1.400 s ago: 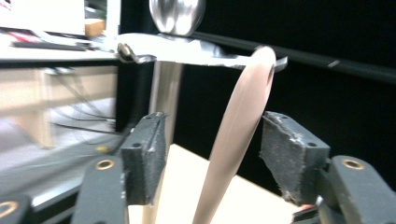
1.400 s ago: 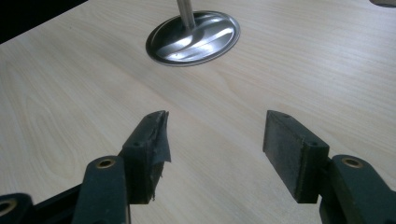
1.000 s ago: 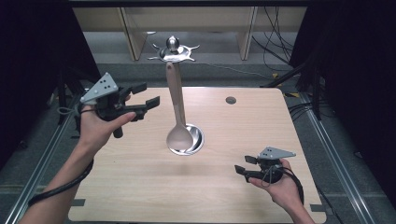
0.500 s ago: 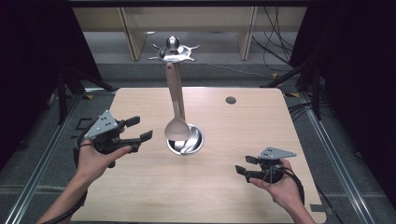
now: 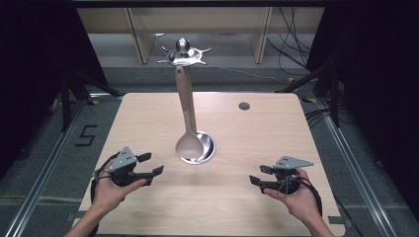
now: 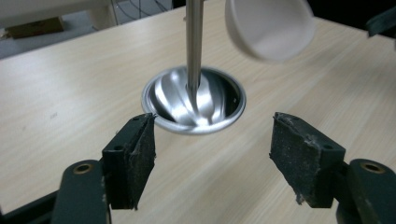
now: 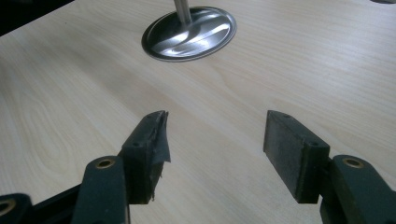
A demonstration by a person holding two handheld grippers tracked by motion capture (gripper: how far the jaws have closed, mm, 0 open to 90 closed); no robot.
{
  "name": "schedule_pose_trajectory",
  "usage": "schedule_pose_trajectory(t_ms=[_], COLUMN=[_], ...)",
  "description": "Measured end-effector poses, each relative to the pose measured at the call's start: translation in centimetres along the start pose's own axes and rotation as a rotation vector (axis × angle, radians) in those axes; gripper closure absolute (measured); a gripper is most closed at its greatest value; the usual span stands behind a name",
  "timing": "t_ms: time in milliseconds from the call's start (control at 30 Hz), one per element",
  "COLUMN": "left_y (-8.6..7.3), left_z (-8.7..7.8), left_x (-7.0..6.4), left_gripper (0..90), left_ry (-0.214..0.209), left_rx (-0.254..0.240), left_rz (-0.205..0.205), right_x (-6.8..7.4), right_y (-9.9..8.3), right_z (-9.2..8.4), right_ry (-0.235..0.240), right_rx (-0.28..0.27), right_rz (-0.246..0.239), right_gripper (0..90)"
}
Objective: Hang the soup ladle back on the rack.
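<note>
Both my grippers, left [image 5: 150,165] and right [image 5: 260,177], gape wide near the table's [image 5: 276,133] front edge (spoon [image 5: 188,123] untouched, nothing started).

A pale wooden desk [image 5: 148,128] carries a shiny metal stand base [image 5: 207,148] near its middle, a thin pole [image 6: 194,42] rising from it, with a small dark round hole [image 5: 244,105] toward the far edge.

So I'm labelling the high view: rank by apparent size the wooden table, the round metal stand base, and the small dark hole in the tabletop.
1. Wooden table
2. Round metal stand base
3. Small dark hole
</note>
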State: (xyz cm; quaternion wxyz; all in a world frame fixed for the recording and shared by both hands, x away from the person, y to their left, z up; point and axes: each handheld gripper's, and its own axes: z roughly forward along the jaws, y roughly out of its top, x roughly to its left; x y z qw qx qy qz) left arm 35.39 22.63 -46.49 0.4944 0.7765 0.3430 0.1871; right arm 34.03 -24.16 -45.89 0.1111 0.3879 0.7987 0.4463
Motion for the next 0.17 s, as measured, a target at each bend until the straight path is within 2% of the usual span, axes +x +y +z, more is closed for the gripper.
schedule_pose_trajectory(t_ms=[33, 100, 167], left_y=[-0.55, -0.51, -0.35], left_z=[0.16, 0.23, 0.18], left_x=[-0.02, 0.02, 0.02], left_gripper=[31.1, 31.5, 32.0], left_ry=[-0.009, -0.019, -0.014], left_rx=[0.025, 0.018, 0.009], left_rz=[-0.018, -0.026, -0.024], right_x=[0.04, -0.23, -0.24], right_y=[-0.08, -0.16, -0.18], right_z=[-0.06, 0.12, 0.08], right_ry=[-0.012, 0.009, 0.008], right_rx=[0.001, -0.001, 0.007], right_rz=[0.009, -0.002, 0.001], right_gripper=[40.0, 39.8, 39.8])
